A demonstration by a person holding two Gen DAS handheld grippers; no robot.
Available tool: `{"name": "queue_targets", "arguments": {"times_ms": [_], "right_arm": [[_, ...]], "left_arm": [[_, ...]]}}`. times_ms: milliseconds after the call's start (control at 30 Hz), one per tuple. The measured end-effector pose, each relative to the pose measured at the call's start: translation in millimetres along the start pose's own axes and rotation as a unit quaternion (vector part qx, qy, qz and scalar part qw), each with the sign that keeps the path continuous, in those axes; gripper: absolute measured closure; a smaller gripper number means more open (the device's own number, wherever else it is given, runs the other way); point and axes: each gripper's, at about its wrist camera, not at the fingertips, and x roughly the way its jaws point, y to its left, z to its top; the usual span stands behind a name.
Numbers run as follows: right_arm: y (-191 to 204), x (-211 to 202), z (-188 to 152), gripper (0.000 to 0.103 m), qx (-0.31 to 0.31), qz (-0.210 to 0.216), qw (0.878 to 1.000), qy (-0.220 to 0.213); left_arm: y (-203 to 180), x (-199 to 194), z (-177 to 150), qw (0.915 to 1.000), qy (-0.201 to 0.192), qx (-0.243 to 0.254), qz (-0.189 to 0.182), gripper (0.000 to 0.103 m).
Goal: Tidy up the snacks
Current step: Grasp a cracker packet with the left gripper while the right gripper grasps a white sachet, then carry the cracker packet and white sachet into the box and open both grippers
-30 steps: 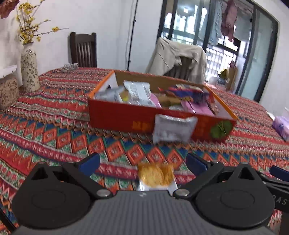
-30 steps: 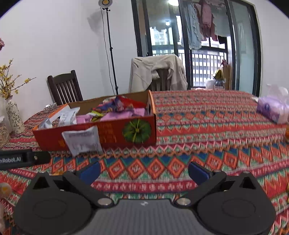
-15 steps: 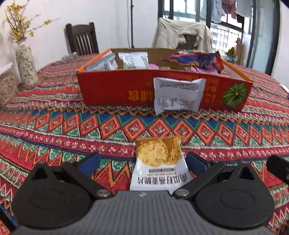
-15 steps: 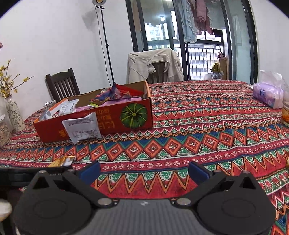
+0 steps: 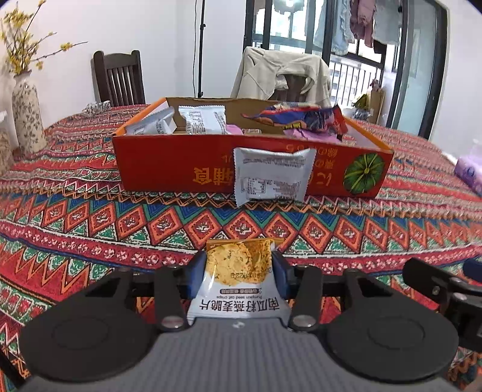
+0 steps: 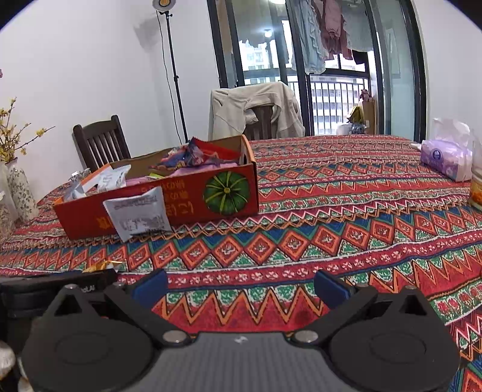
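Snack pack between the closing fingers

The left gripper [image 5: 239,276] is closing on the crisp packet [image 5: 238,280], its blue fingers [image 5: 195,276] touching both sides; the right gripper [image 6: 241,286] is wide open, holding nothing.

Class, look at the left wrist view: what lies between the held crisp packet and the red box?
Bare patterned tablecloth, then a silver snack packet leaning on the red box, beyond the crisp packet. The left wrist view shows it.

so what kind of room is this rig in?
Most likely a home dining room: a table under a patterned tablecloth, wooden chairs, one with a jacket draped over it, and laundry hanging on a balcony behind glass doors.
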Motion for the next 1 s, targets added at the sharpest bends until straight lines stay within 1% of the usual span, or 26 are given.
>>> {"name": "queue_targets", "arguments": {"times_ms": [67,200,300,433,567,800,867,1000], "right_arm": [[2,1,2,0.0,0.005,-0.001,1.0,-0.003],[11,7,12,0.0,0.013,0.01,1.0,-0.008],[28,11,22,0.0,0.003,0.019,1.0,-0.017],[55,22,33,0.0,-0.015,0.016,1.0,-0.023],[79,38,43,0.0,-0.024,0.033,0.999,-0.017],[116,66,53,0.0,-0.062,0.019,0.998,-0.014],[125,76,55,0.0,-0.069,0.015,0.997,-0.007],[138,106,55,0.0,-0.084,-0.003,0.996,0.027]], "left_arm": [[7,-7,2,0.9998,-0.018,-0.003,-0.006,0.056],[29,-22,11,0.9983,-0.052,-0.023,-0.01,0.056],[46,-28,19,0.9968,-0.071,-0.035,-0.004,0.056],[73,-32,33,0.9944,-0.095,-0.045,0.012,0.056],[98,-25,39,0.9933,-0.098,-0.056,0.023,0.056],[130,-4,45,0.9931,-0.09,-0.068,0.029,0.056],[135,0,46,0.9927,-0.092,-0.075,0.023,0.056],[141,6,40,0.9919,-0.095,-0.084,0.011,0.056]]}}
